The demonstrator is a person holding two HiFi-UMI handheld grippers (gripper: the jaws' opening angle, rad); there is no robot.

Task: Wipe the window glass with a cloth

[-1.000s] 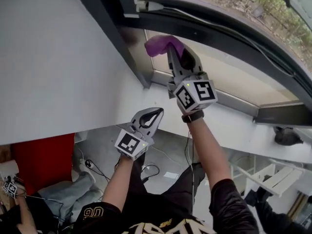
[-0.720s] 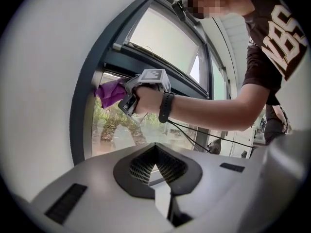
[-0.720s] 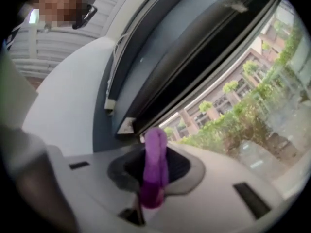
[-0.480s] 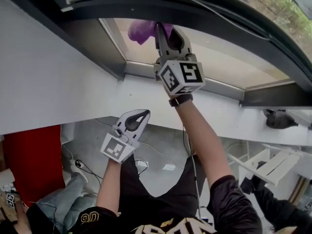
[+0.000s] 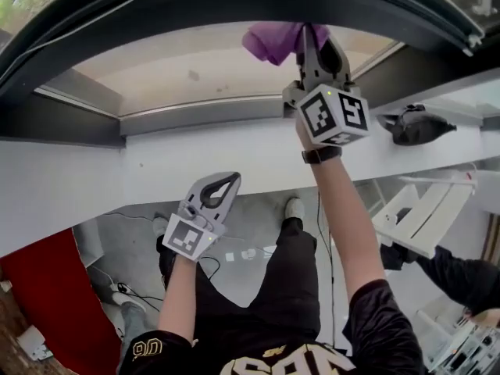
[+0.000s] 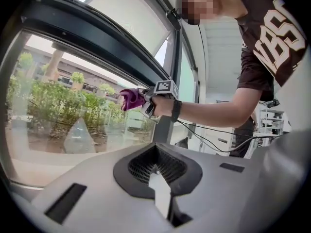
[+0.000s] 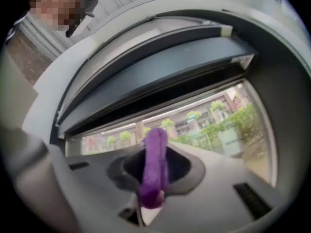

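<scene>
Prob. office/lab-type workroom, indoors. Big dark-framed window (image 5: pixel 234 6) over white sill (image 5: pixel 234 151). Bare grey floor (image 5: pixel 250 225) w/ loose cables (image 5: pixel 129 213) running across it. White rack (image 5: pixel 418 217) at right, red panel (image 5: pixel 47 303) at left. Thru glass (image 5: pixel 195 69): shrubs (image 6: pixel 58 106), multi-storey bldgs (image 7: pixel 194 118).

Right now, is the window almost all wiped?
Done: the purple cloth is picked up, clamped in the right hand-held gripper. In hand: it's held up at the window glass, by the dark frame. Left: the glass shows no wipe marks, so I can't tell how much remains. The left hand-held gripper is shut and empty.
</scene>
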